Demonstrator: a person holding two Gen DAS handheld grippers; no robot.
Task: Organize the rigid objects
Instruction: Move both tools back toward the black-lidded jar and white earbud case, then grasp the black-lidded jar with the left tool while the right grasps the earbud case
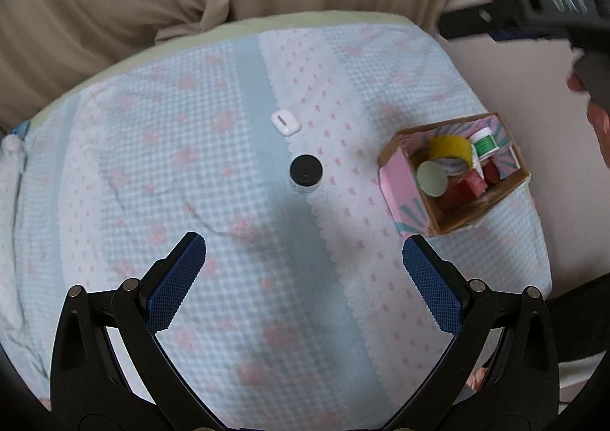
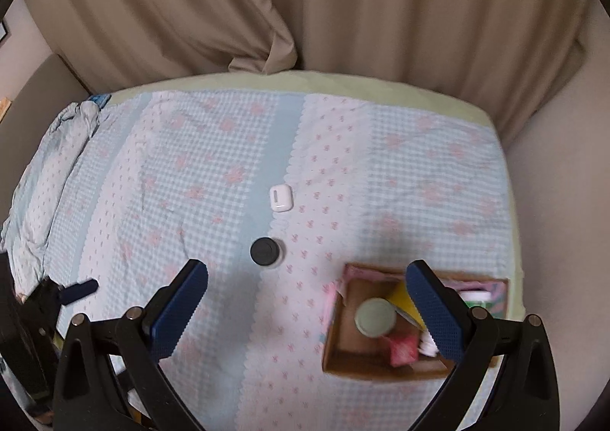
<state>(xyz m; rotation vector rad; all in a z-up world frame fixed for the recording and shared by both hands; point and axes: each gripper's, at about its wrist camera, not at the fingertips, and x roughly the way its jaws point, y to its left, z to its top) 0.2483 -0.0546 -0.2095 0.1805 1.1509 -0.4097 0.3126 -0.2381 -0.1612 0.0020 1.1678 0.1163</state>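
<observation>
Both grippers, left (image 1: 304, 245) and right (image 2: 307, 270), hung with jaws spread, empty; black-lidded jar (image 1: 305, 170) and earbud case (image 1: 286, 122) awaited boxing in the cardboard box (image 1: 507, 187).

On the bed (image 1: 160, 148) ahead of me the jar (image 1: 305, 172) stands near the middle, the earbud case (image 1: 286, 122) just behind it. The box (image 1: 453, 173) sits well to their right, with the tape roll (image 1: 451, 152) and other small things inside.

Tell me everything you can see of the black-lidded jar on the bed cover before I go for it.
The black-lidded jar is small and round, with a flat matte black cap and a clear or pale body just showing beneath. It stands upright and closed on the blue and pink checked bed cover, alone. The white earbud case lies beyond it, apart; the cardboard box sits off to its right. Neither gripper touches it.
</observation>
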